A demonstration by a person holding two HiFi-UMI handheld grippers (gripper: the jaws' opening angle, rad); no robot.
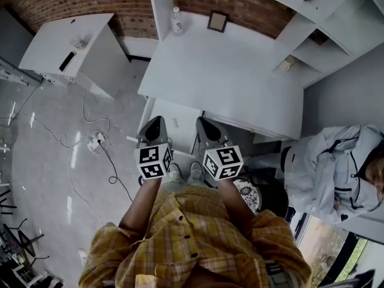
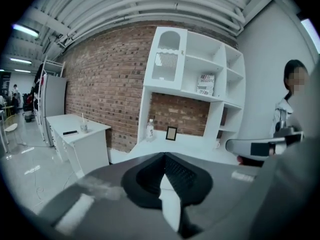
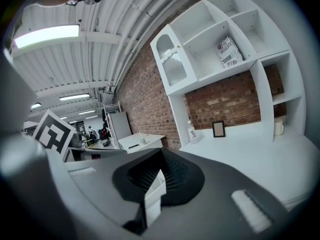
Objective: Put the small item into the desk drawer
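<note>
In the head view my two grippers are held side by side in front of my chest, pointing at the white desk (image 1: pixel 228 77). The left gripper (image 1: pixel 157 120) is shut with nothing in it, and its jaws meet at the tip in the left gripper view (image 2: pixel 164 155). The right gripper (image 1: pixel 201 121) is also shut and empty (image 3: pixel 161 151). Below the desk edge, just past the jaw tips, a white drawer unit (image 1: pixel 177 114) shows. A bottle (image 1: pixel 176 21), a picture frame (image 1: pixel 217 21) and a small cup (image 1: pixel 287 66) stand on the desk. I cannot tell which is the small item.
A white shelf unit (image 1: pixel 327 32) rises over the desk's right end. A seated person in a white jacket (image 1: pixel 336 167) is at the right. A second white desk (image 1: pixel 66 44) stands at the left, with cables and a power strip (image 1: pixel 96 141) on the glossy floor.
</note>
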